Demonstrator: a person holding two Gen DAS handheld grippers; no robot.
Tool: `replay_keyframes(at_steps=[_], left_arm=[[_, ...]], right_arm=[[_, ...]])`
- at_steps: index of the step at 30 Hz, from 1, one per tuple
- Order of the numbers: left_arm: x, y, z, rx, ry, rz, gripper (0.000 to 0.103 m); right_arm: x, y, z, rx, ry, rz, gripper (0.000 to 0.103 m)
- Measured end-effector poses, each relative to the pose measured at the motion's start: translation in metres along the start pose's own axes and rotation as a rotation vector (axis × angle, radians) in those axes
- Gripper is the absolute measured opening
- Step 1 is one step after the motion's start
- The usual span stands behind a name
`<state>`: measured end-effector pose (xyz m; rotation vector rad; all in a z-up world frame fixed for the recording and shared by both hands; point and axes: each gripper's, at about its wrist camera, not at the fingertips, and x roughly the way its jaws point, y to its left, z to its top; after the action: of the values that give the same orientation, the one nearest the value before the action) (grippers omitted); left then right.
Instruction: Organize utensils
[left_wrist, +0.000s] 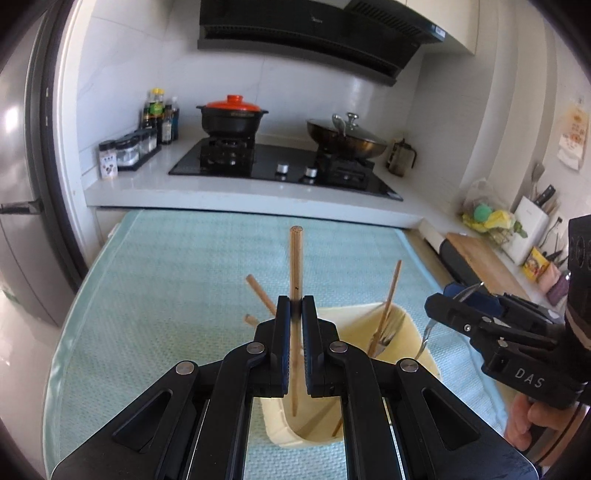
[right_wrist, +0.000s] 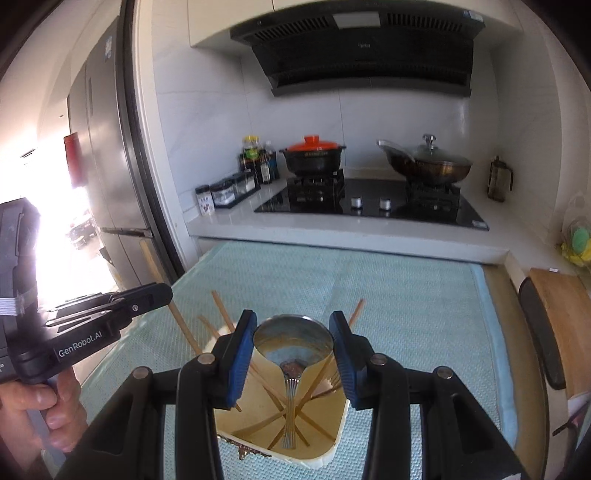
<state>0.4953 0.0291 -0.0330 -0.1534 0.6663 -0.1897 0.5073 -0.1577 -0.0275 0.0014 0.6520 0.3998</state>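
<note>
Step in hand: utensils being carried to cream plastic utensil holder (left_wrist: 402, 332) on pale green woven mat (left_wrist: 166, 266) on tabletop. Left claw (left_wrist: 295, 306) clamped on upright wooden chopstick (left_wrist: 295, 258), directly above holder. Right claw (right_wrist: 293, 332) clamped on bowl of shiny metal spoon (right_wrist: 293, 341), handle hung into holder. Next move judged: both lowered into holder, claws then parted. Chopsticks, fork already inside holder. Writing read: "DAS", "GenRobot.AI" on claw bodies.

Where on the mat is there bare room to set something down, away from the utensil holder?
The blue-green mat lies bare between the counter edge and the cream holder, and left of the holder toward the fridge. Around the holder it is crowded: both grippers, chopsticks leaning outward.
</note>
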Motion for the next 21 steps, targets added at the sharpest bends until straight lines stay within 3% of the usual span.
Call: replay_keyframes(at_steps=[5, 6, 8, 9, 10, 11, 18, 21], left_arm=[[0.021, -0.002, -0.002, 0.003, 0.046, 0.038, 0.005], [0.022, -0.001, -0.002, -0.003, 0.049, 0.043, 0.013], [0.018, 0.001, -0.002, -0.015, 0.046, 0.057, 0.039], [0.013, 0.002, -0.001, -0.024, 0.032, 0.066, 0.060], [0.005, 0.004, -0.001, -0.030, 0.008, 0.071, 0.071], [-0.007, 0.004, -0.002, -0.027, -0.019, 0.073, 0.074], [-0.111, -0.004, -0.021, 0.084, -0.171, 0.107, 0.102], [-0.156, -0.011, -0.044, 0.148, -0.229, 0.140, 0.102]], right_arm=[[0.033, -0.015, -0.006, 0.060, 0.081, -0.003, 0.042], [0.038, -0.018, -0.007, 0.066, 0.097, -0.005, 0.042], [0.041, -0.022, -0.006, 0.078, 0.102, -0.023, 0.044], [0.040, -0.022, -0.004, 0.079, 0.103, -0.041, 0.052], [0.037, -0.023, -0.002, 0.080, 0.096, -0.059, 0.058], [0.029, -0.024, 0.000, 0.082, 0.078, -0.066, 0.064], [-0.073, -0.008, 0.009, 0.004, -0.089, -0.110, 0.064], [-0.131, 0.002, -0.002, -0.051, -0.167, -0.140, 0.074]])
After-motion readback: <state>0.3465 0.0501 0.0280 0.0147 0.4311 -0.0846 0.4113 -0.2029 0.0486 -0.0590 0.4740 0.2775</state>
